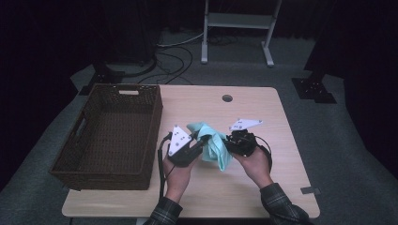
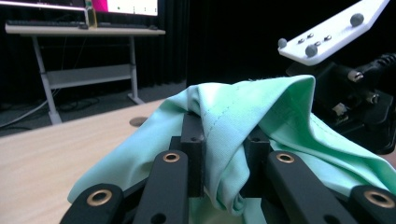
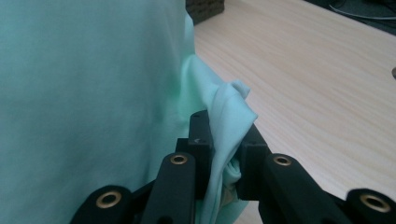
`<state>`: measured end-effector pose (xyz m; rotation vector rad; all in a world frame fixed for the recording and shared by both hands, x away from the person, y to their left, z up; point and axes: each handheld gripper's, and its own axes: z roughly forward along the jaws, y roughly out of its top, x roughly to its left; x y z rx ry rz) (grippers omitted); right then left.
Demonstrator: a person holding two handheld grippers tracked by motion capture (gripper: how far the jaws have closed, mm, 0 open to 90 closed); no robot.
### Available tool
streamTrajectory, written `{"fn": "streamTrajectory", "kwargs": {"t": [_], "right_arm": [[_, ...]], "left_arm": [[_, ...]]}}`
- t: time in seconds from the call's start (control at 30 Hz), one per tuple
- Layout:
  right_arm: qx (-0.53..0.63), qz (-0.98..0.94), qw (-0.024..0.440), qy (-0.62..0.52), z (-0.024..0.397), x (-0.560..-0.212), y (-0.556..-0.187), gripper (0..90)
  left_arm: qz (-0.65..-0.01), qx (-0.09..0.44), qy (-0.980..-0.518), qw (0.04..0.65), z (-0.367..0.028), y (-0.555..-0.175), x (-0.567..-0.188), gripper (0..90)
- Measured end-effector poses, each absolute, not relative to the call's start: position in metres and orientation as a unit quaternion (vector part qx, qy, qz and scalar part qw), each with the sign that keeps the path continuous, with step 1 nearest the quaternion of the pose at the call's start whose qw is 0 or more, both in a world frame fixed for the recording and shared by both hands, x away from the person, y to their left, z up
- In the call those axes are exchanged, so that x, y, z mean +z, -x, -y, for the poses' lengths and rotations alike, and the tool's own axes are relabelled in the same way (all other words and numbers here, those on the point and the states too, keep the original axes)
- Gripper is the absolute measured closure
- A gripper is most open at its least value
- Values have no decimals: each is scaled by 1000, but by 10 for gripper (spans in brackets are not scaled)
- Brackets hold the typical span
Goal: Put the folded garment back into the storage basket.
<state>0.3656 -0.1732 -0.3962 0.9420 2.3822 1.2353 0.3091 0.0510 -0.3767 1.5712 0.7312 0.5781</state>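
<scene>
A mint-green cloth (image 1: 215,146) hangs bunched between my two grippers above the middle of the wooden table (image 1: 263,112). My left gripper (image 1: 199,142) is shut on the cloth's left part; in the left gripper view a fold of cloth (image 2: 229,140) is pinched between the black jaws. My right gripper (image 1: 230,143) is shut on the cloth's right part; in the right gripper view a gathered edge of cloth (image 3: 224,135) is clamped between the jaws, and the rest of the fabric drapes on the left. The right gripper's white plate (image 2: 327,32) appears beyond the cloth.
A dark woven basket (image 1: 110,133) stands open on the table's left side, close to my left hand. A round cable hole (image 1: 227,98) lies at the table's far edge. Beyond the table stand a white metal frame (image 1: 237,23) and cables on the floor.
</scene>
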Motion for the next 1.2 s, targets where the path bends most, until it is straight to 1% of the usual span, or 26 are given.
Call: {"fn": "streamTrajectory", "kwargs": {"t": [0.17,0.4,0.57,0.67,0.77,0.93,1.03,1.2], "right_arm": [[438,-823,152,-328,165,-383,-368,799],[452,-814,154,-332,149,-370,-370,798],[455,-812,159,-329,133,-359,-370,799],[456,-813,163,-324,120,-352,-372,798],[459,-813,167,-317,108,-345,-372,798],[471,-810,171,-305,85,-334,-377,798],[476,-810,168,-299,70,-329,-381,798],[477,-816,164,-283,37,-326,-388,798]], "left_arm": [[-306,252,-682,614,-59,-314,-362,766],[-298,254,-665,636,-76,-321,-342,767],[-291,256,-665,638,-91,-324,-331,767],[-294,260,-662,638,-105,-324,-325,767],[-294,244,-657,651,-124,-326,-319,767],[-298,260,-643,656,-151,-326,-312,767],[-299,260,-634,664,-171,-328,-310,768],[-315,275,-626,659,-198,-328,-310,768]]}}
